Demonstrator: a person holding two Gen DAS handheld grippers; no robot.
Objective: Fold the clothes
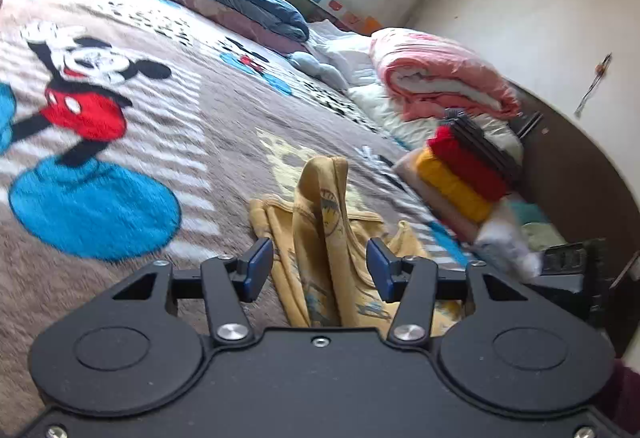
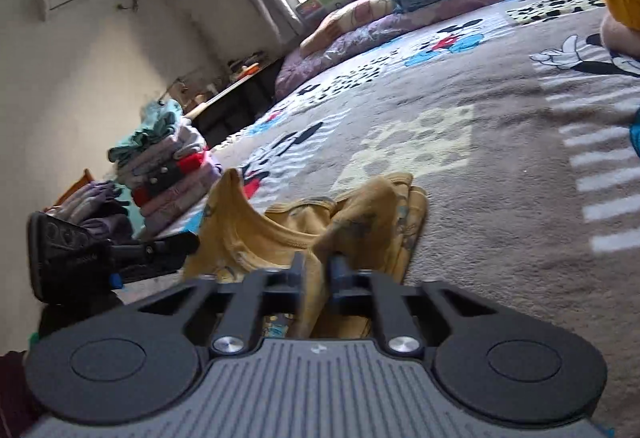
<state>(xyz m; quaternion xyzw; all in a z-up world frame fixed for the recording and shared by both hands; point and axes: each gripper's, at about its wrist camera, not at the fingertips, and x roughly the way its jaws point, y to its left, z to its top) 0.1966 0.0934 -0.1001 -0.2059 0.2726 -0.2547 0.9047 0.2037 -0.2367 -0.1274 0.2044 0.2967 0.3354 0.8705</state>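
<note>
A small yellow printed garment (image 1: 320,234) lies bunched on the cartoon-mouse blanket (image 1: 120,110), one fold standing up. My left gripper (image 1: 320,268) is open, its blue pads (image 1: 258,268) either side of the raised fold and apart from it. In the right wrist view the same yellow garment (image 2: 304,226) lies just ahead, and my right gripper (image 2: 319,270) is shut on a ridge of its cloth. The left gripper (image 2: 100,254) shows at the left edge of that view.
A stack of folded clothes (image 1: 464,174) in red, yellow and black stands to the right, beside a rolled pink quilt (image 1: 436,78). Another pile of folded clothes (image 2: 168,162) sits at the bed's left edge. Pillows and a blue folded blanket (image 1: 256,2) line the headboard.
</note>
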